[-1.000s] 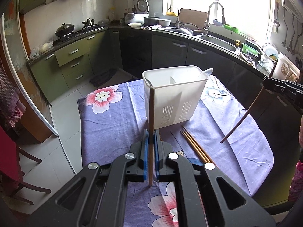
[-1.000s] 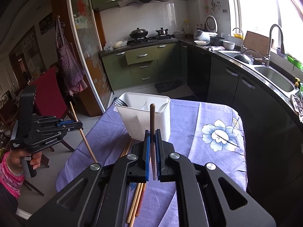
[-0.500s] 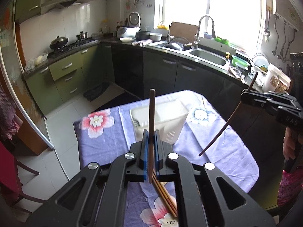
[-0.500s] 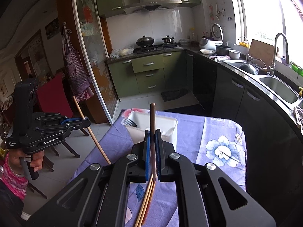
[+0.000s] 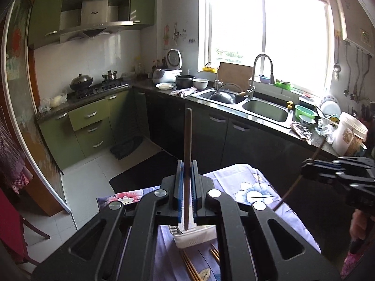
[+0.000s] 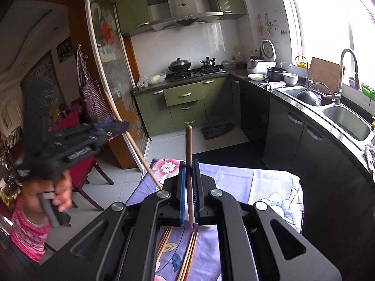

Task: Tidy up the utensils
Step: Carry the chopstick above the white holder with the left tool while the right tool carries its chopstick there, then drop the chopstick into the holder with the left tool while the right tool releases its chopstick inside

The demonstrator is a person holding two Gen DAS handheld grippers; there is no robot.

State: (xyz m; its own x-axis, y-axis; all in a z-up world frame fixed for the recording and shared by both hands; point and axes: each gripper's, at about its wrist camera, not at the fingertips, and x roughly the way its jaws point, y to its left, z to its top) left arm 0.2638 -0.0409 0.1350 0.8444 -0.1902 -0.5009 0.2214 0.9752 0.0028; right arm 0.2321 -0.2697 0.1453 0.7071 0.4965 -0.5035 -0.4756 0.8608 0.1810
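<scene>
Left wrist view, my left tongs (image 5: pixel 186 178): clenched on a dark brown wooden chopstick (image 5: pixel 188 154), which stood upright between the blue pads with its tip above them.
Left wrist view, holder: the white slotted plastic utensil holder (image 5: pixel 195 235) sat on the purple flowered tablecloth (image 5: pixel 248 187) low in the picture, near and just under my jaws; metal utensil handles showed at its left edge, too small to name.
Left wrist view, loose pieces: light bamboo chopsticks (image 5: pixel 191 267) lay flat on the cloth on the near side of the holder.
Left wrist view, my right tongs (image 5: pixel 307 171): at the far right, gripping a thin dark stick that slanted down toward the cloth.
Right wrist view, my right tongs (image 6: pixel 188 180): clenched on a reddish-brown wooden chopstick (image 6: pixel 189 164), upright between the pads.
Right wrist view, my left tongs (image 6: pixel 125 125): blurred at the left, grasping a stick that slanted down to the right, my hand (image 6: pixel 59 192) on the handle.
Right wrist view, loose pieces: two bunches of bamboo chopsticks (image 6: pixel 188 253) lay on the cloth near my jaws.
Progress, as I judged it: a few utensils were in the holder; both held sticks and the bamboo ones on the cloth were left to put in.
</scene>
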